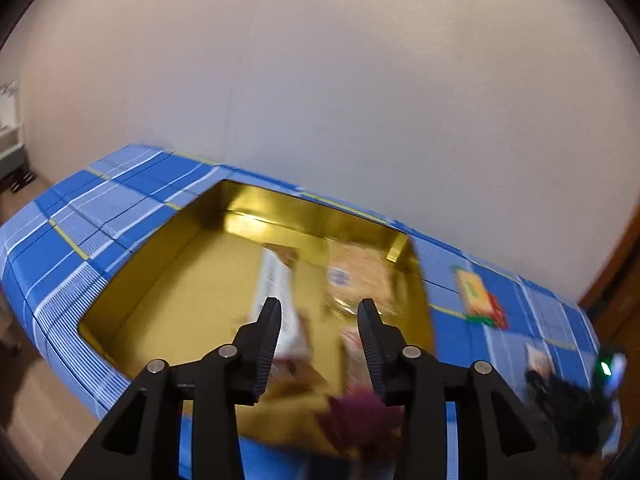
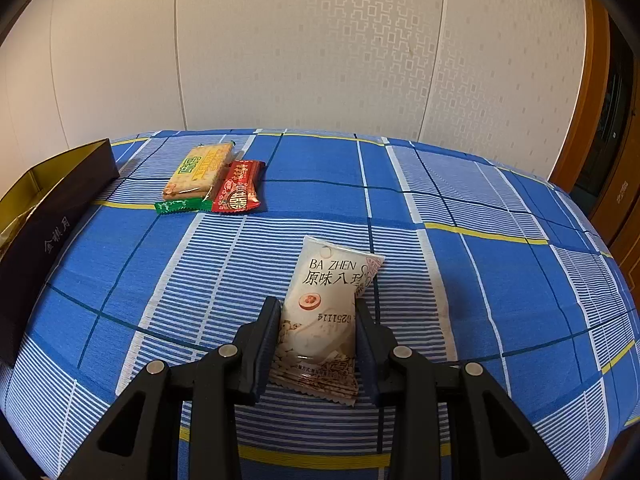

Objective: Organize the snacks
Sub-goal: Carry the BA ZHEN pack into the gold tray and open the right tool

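Snacks: right gripper (image 2: 316,340) is pinching white packet (image 2: 324,312) by its sides; slick film risks slipping. Left gripper (image 1: 318,344) is hanging part-open, empty, over gold box (image 1: 168,280).

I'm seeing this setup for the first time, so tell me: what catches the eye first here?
The white snack packet stands out, clamped between the right gripper fingers over the blue checked tablecloth. Next comes the gold-lined box in the left wrist view, with packets already lying inside and the left gripper open above it. Further back on the cloth, a cracker packet touches a red sweet wrapper.
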